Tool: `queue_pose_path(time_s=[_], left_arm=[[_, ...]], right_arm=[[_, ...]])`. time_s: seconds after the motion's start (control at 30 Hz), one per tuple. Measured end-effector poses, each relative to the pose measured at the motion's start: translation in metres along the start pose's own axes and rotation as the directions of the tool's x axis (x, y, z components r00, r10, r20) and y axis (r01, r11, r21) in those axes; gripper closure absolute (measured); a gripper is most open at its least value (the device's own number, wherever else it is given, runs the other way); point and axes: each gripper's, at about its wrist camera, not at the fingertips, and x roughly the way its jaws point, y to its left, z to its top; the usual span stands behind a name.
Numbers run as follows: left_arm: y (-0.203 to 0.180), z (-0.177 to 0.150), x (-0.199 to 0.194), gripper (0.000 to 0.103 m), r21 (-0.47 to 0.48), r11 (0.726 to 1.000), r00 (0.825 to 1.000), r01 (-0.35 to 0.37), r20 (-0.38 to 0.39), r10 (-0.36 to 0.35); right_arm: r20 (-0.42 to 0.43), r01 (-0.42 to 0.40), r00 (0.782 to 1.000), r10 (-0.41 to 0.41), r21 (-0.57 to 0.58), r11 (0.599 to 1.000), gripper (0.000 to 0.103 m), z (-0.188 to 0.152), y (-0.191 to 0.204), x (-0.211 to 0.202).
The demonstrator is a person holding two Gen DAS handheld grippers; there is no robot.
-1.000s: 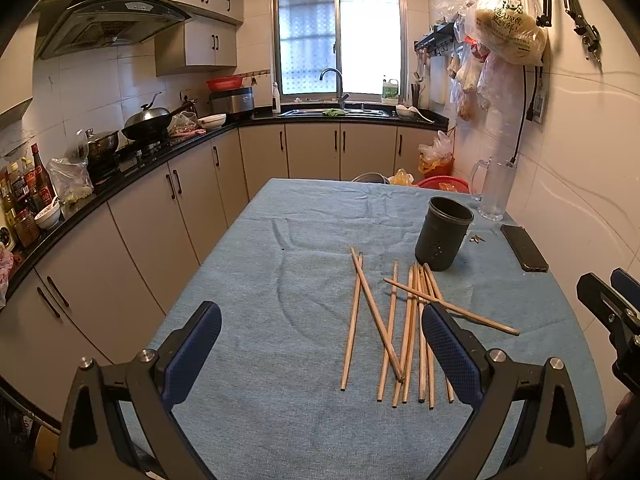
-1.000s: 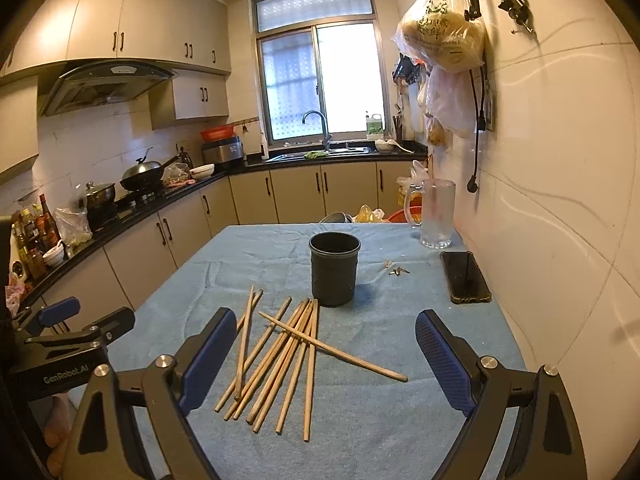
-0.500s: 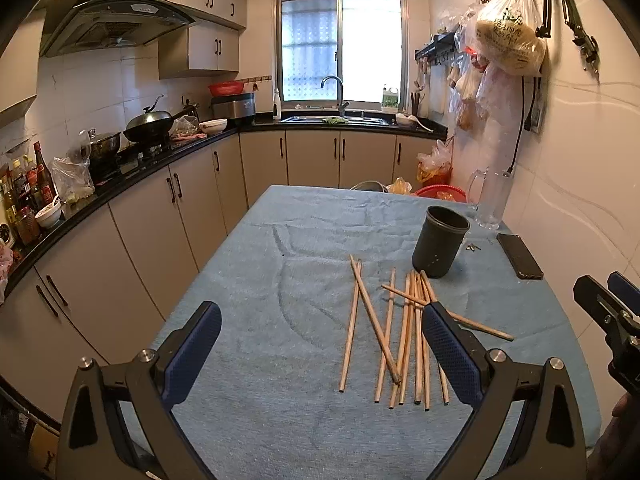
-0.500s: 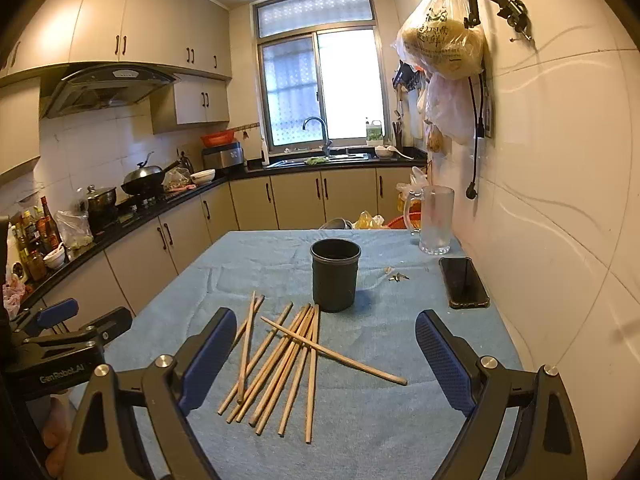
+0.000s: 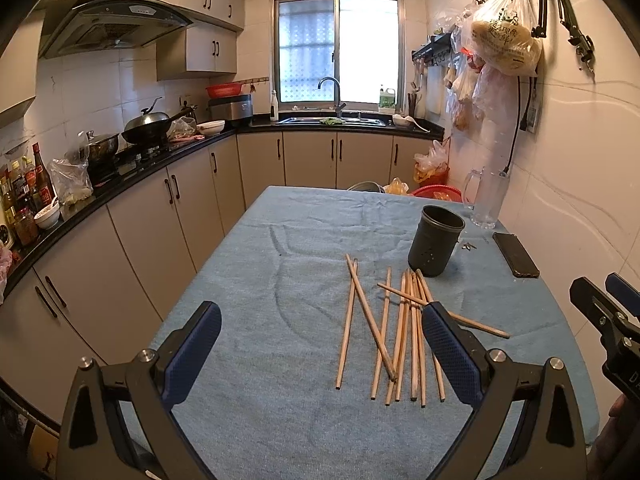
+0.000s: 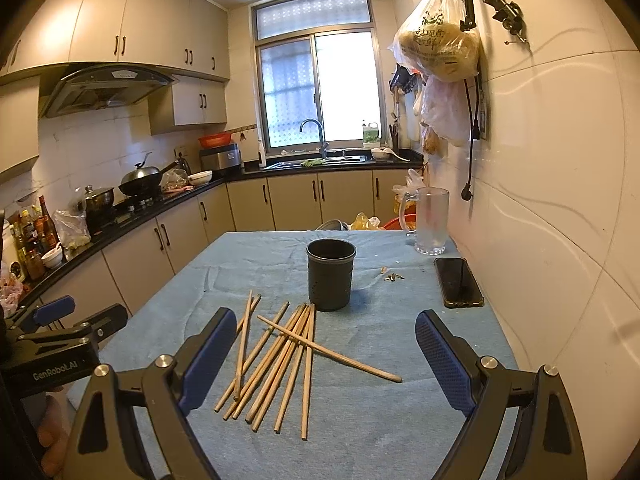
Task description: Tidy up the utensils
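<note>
Pale wooden chopsticks (image 6: pixel 280 356) strewn loosely on the blue surface (image 6: pixel 380 420) beside a dark cup (image 6: pixel 330 274), lying ahead of both fingers, left fingers (image 5: pixel 192 354) and right fingers (image 6: pixel 440 356) spread wide, holding nothing

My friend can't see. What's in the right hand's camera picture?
Wooden chopsticks lie scattered on a blue tablecloth just in front of an empty black cup. The right gripper hovers over them, jaws wide open, in a kitchen.
</note>
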Motion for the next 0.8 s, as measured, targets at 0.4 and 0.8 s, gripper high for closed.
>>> queue_pose_path(time_s=[0.4, 0.8], left_arm=[[-0.0016, 0.0011, 0.0022, 0.003, 0.004, 1.000, 1.000, 0.005, -0.009, -0.005], [-0.0020, -0.0009, 0.0020, 0.003, 0.006, 1.000, 1.000, 0.008, -0.007, -0.008]], right_arm=[[-0.005, -0.005, 1.000, 0.005, 0.004, 1.000, 0.011, -0.0003, 0.0015, -0.0003], [-0.004, -0.002, 1.000, 0.002, 0.000, 1.000, 0.011, -0.0001, 0.0036, -0.0034]])
